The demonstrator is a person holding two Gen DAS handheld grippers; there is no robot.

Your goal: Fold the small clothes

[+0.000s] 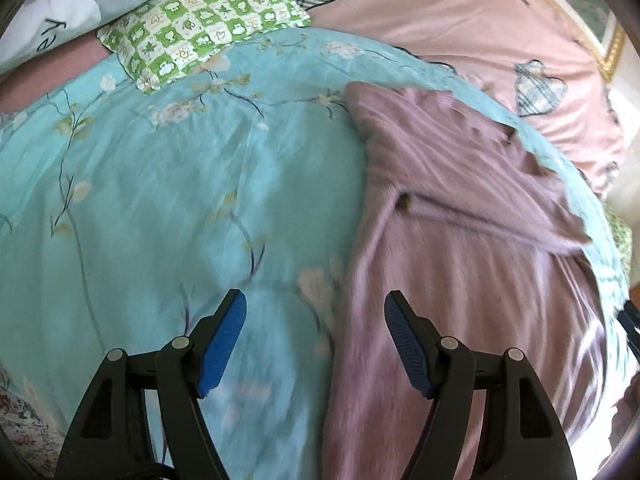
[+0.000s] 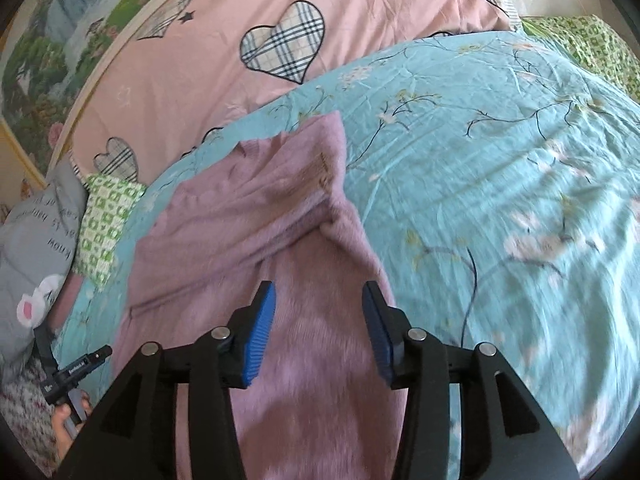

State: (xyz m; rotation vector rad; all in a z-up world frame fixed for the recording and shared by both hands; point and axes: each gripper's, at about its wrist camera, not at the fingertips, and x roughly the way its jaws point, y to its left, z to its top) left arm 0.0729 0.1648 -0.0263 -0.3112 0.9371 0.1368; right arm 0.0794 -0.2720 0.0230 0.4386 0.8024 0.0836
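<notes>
On the bed, a mauve, soft knitted garment lies spread over a turquoise quilt printed with pale blossoms and thin dark branches. Seen from the right wrist, its upper part is folded over into a thick ridge of creases, with a narrow end reaching toward a pink sheet patterned with plaid hearts beyond the quilt. The right gripper hovers above the lower stretch of the garment, its blue ribbed pads apart with only the fabric's surface showing below the gap (nothing is pinched between them).

From the left wrist, the same garment fills the right side of the view, a small dark spot visible near a long crease. The left gripper stands with its blue pads wide apart, empty, over the border where the garment's edge meets the quilt: one pad above the turquoise cloth, the other above the mauve knit.

At the far edge of the quilt rests a green-and-white checked cushion, and next to it a grey pillow with printed lettering. A hand grasping a black handle appears low at the left of the right wrist view.
</notes>
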